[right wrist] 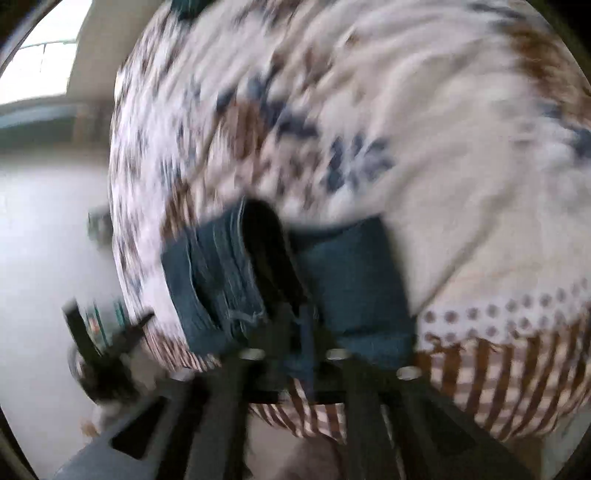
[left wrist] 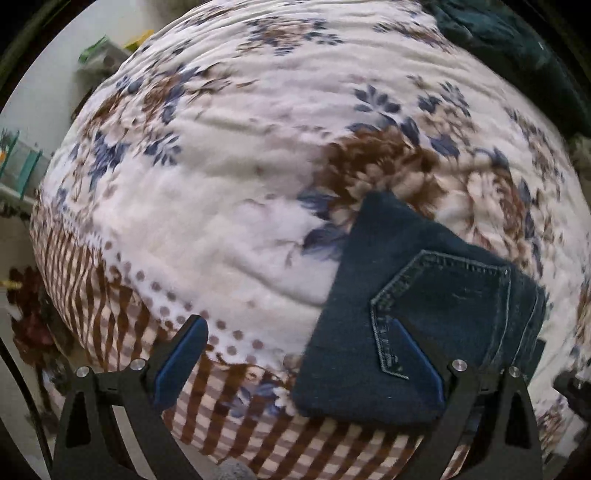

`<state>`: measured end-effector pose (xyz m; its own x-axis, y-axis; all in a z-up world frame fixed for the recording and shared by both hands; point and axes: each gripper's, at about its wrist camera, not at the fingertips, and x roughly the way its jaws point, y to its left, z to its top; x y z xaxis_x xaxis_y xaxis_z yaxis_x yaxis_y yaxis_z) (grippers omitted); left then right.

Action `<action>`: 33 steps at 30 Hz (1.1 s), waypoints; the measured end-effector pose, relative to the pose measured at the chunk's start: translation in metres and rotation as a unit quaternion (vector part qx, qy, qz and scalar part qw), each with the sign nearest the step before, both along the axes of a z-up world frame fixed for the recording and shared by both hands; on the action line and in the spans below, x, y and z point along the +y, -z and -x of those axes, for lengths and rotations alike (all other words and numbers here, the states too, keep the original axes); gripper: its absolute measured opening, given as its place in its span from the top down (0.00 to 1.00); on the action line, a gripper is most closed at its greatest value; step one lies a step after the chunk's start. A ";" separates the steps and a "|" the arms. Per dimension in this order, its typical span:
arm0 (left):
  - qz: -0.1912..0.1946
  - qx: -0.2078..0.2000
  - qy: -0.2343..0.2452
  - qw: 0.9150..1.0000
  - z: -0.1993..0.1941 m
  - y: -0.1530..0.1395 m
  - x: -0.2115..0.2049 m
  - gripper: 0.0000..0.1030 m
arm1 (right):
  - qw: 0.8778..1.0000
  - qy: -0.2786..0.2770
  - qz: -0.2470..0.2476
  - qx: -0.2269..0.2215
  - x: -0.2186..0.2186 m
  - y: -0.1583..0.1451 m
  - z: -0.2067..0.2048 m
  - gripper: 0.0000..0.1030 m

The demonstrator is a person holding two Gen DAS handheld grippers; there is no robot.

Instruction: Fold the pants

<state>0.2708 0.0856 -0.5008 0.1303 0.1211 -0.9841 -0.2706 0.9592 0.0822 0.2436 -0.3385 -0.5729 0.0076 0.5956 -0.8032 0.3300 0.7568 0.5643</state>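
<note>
Dark blue jeans [left wrist: 399, 302] lie folded into a compact stack on a floral bedspread [left wrist: 229, 177], back pocket up. My left gripper [left wrist: 299, 332] is open and empty, its right finger [left wrist: 417, 354] over the jeans' near edge, its left finger [left wrist: 181, 354] over the bedspread. In the blurred right wrist view, my right gripper [right wrist: 299, 321] is shut on the near edge of the jeans [right wrist: 354, 273], which bunch up around the fingers.
The bed's near edge has a brown striped border [left wrist: 295, 439]. A dark green cloth [left wrist: 491, 33] lies at the far right of the bed. Shelves with clutter [left wrist: 22, 162] stand left of the bed. Floor shows left of the bed [right wrist: 44, 258].
</note>
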 end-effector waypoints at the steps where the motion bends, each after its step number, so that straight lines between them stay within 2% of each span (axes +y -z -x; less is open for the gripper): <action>1: -0.005 0.001 0.007 1.000 -0.001 0.002 -0.004 0.03 | 0.999 -0.006 -0.031 0.002 0.009 0.015 -0.005 0.28; 2: -0.013 0.005 0.016 1.000 -0.001 0.005 -0.009 0.03 | 0.999 -0.005 -0.051 0.003 0.016 0.025 -0.009 0.19; 3: -0.017 0.010 0.021 1.000 -0.002 0.009 -0.012 0.03 | 0.998 -0.007 -0.066 0.009 0.021 0.035 -0.012 0.17; 7: -0.021 0.021 0.028 0.999 -0.001 0.020 -0.020 0.03 | 0.994 -0.003 -0.086 0.061 0.048 0.096 -0.022 0.15; 10: -0.018 0.032 0.026 0.999 0.002 0.028 -0.022 0.03 | 0.996 -0.004 -0.080 0.051 0.065 0.106 -0.028 0.13; 11: -0.014 0.036 0.023 0.999 0.003 0.031 -0.021 0.03 | 0.995 -0.005 -0.096 0.032 0.073 0.100 -0.030 0.16; 12: -0.012 0.038 0.021 0.999 0.004 0.032 -0.020 0.03 | 0.992 -0.012 -0.121 0.009 0.082 0.093 -0.031 0.30; 15: -0.012 0.044 0.015 0.999 0.006 0.036 -0.017 0.03 | 0.990 -0.046 -0.133 -0.022 0.103 0.077 -0.029 0.30; 16: -0.010 0.046 0.013 0.999 0.007 0.037 -0.016 0.03 | 0.988 -0.050 -0.142 -0.024 0.109 0.080 -0.029 0.33; 17: -0.006 0.048 0.009 0.999 0.007 0.038 -0.014 0.03 | 0.990 -0.053 -0.133 -0.012 0.118 0.091 -0.030 0.35; 19: -0.001 0.052 0.003 0.999 0.007 0.040 -0.012 0.03 | 0.993 -0.049 -0.111 0.008 0.128 0.109 -0.033 0.46; 20: -0.003 0.053 0.002 0.999 0.007 0.039 -0.010 0.03 | 0.994 -0.044 -0.098 0.015 0.133 0.114 -0.034 0.48; 22: -0.009 0.048 0.004 0.999 0.007 0.035 -0.007 0.03 | 0.996 -0.041 -0.081 -0.001 0.138 0.105 -0.036 0.74; 24: -0.011 0.043 0.005 0.999 0.008 0.029 -0.003 0.03 | 0.995 -0.026 -0.095 -0.012 0.136 0.088 -0.033 0.76; 25: -0.010 0.039 0.003 0.999 0.009 0.025 -0.001 0.03 | 0.993 -0.003 -0.121 -0.017 0.133 0.077 -0.029 0.78; 27: -0.009 0.030 -0.002 1.000 0.010 0.017 0.003 0.03 | 0.981 0.055 -0.186 -0.029 0.120 0.058 -0.019 0.79; 29: -0.001 0.022 -0.006 1.000 0.010 0.009 0.006 0.03 | 0.968 0.103 -0.227 -0.033 0.109 0.043 -0.009 0.80; 31: -0.001 0.018 -0.005 1.000 0.010 0.004 0.005 0.03 | 0.965 0.119 -0.229 -0.046 0.100 0.031 -0.001 0.82; 33: 0.009 0.019 -0.006 1.000 0.009 0.002 0.003 0.03 | 0.957 0.149 -0.248 -0.035 0.089 0.032 0.008 0.84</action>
